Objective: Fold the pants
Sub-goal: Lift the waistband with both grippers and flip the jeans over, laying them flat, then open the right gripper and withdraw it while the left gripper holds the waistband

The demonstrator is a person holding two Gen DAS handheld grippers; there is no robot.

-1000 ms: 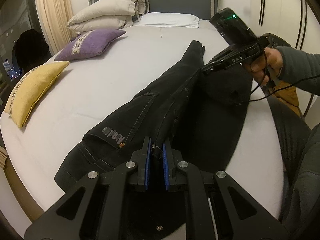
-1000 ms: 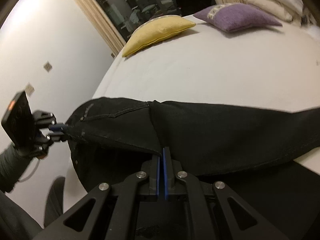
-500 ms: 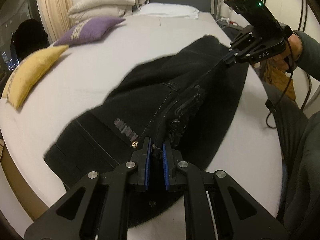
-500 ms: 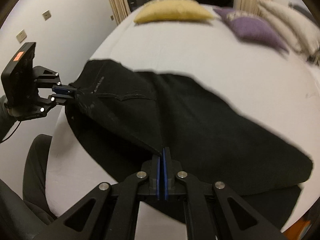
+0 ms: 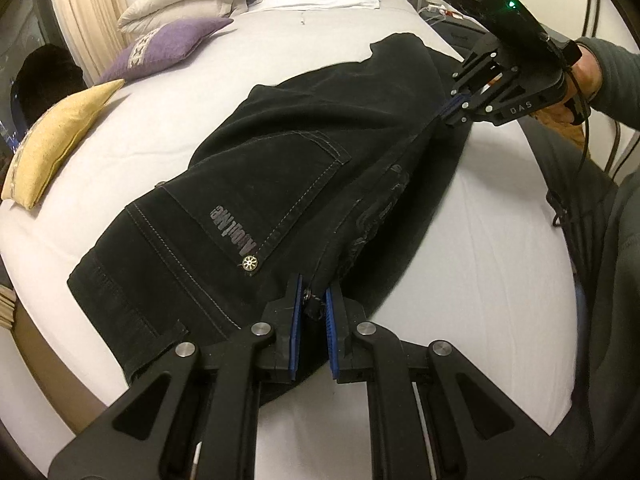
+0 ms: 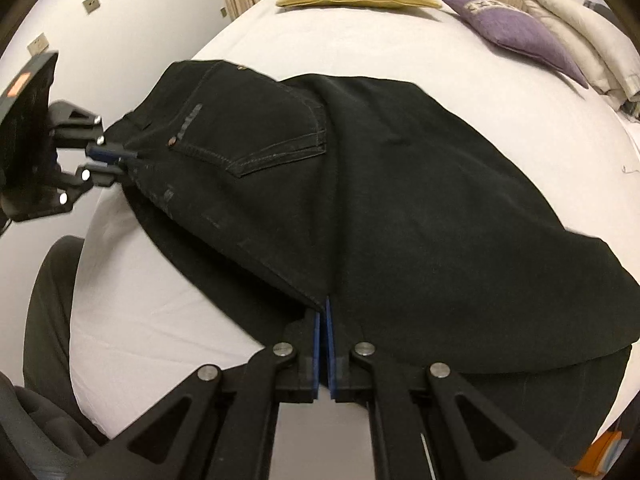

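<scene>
The black denim pants (image 5: 280, 184) lie folded lengthwise across the white bed (image 5: 480, 240), their near edge pulled taut between the left gripper (image 5: 311, 312), clamped on the waistband end, and the right gripper (image 6: 322, 320), pinched on the leg fold.

Pants (image 5: 280, 184): matt black denim, pale stitching, metal rivet (image 5: 250, 263). Bed (image 5: 192, 92): smooth white cloth sheet. Left tongs (image 5: 311, 312): matt black plastic, blue pads.

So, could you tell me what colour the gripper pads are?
Blue pads, clearest in the left wrist view.
</scene>
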